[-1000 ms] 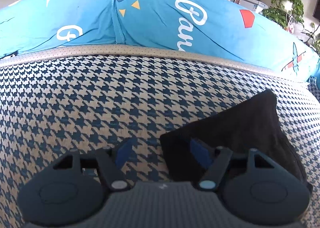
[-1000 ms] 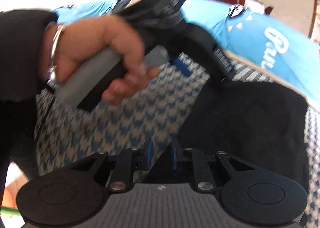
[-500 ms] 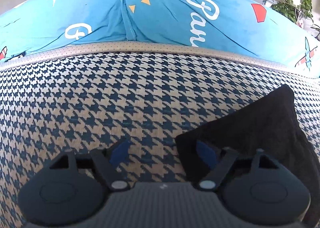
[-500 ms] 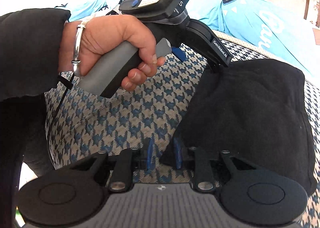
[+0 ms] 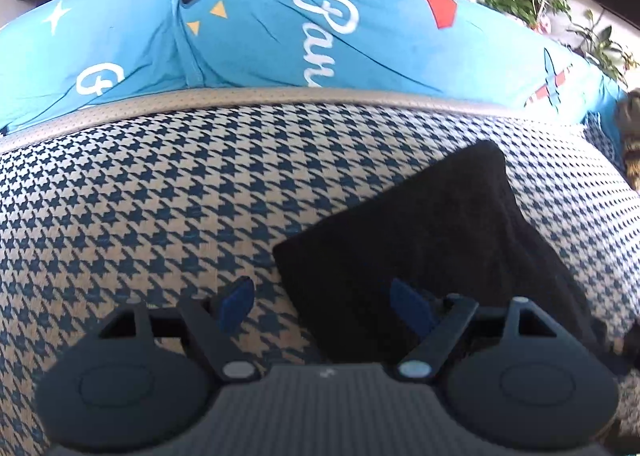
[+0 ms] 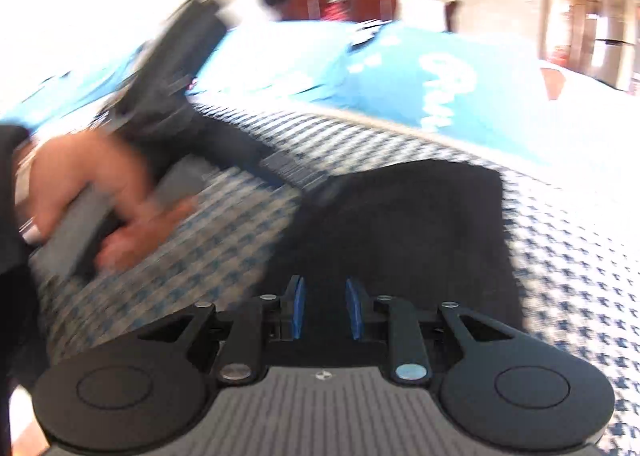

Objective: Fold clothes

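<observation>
Now a folded black cloth (image 5: 432, 232) is lying on a houndstooth cushion (image 5: 160, 196), looking soft and limp, best pinched at a corner, while the left gripper (image 5: 324, 296) is opening wide astride its corner and the right gripper (image 6: 325, 306) is hovering narrow, seemingly empty.

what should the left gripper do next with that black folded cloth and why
Probably draw the left gripper back off the black cloth. Its jaws are opening with nothing pinched between them, and the cloth already lies as a compact folded bundle on the houndstooth cushion, so this fold looks finished.
</observation>
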Demonstrator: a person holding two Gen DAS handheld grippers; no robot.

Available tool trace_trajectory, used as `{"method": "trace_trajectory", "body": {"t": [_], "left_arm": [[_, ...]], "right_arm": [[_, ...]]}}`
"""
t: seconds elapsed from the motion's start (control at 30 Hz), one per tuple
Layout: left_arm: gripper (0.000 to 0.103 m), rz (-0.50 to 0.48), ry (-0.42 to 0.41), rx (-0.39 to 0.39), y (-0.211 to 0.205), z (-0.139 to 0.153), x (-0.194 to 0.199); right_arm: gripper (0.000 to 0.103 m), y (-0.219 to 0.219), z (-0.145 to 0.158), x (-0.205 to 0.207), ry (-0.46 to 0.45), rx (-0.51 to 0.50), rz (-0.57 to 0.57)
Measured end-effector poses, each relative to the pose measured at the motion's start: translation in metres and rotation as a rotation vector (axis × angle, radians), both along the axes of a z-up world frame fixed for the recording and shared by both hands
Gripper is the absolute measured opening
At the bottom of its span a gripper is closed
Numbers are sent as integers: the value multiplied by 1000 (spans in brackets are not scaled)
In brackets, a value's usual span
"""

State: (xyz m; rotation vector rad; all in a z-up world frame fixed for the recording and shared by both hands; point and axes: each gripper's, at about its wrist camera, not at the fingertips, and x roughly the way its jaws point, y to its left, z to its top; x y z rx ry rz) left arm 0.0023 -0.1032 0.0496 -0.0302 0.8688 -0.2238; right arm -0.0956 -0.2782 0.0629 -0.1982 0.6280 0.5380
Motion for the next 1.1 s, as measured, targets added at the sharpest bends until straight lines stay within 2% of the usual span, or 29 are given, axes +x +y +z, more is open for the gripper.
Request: {"method": "trace_trajectory", "body": {"t": [0.2,0.33,0.43,0.6,0.8,0.9,1.1], "left_arm": [[83,1,53,26,2,-12,1],[86,-6,53,50,0,-13,-1],[86,-1,55,48,1,-11,-3],[86,8,34,-2,3,1,-6],[86,-49,24,-15,-6,7,-16],[87,-76,26,-15,-13,7,-17],[91,-104,28,-14,-22,7,-22]], "right_arm": [[26,-20,-6,20,89,-13,-193],[26,-28,-7,23,130,20,-228],[27,-28,-3,20,143,15,-234],[27,-28,3,19,117,39,-199],[27,-29,13,46,43,55,-182],[27,-32,16,61,39,105,-177],[27,-23,16,80,12,121,-144]]}}
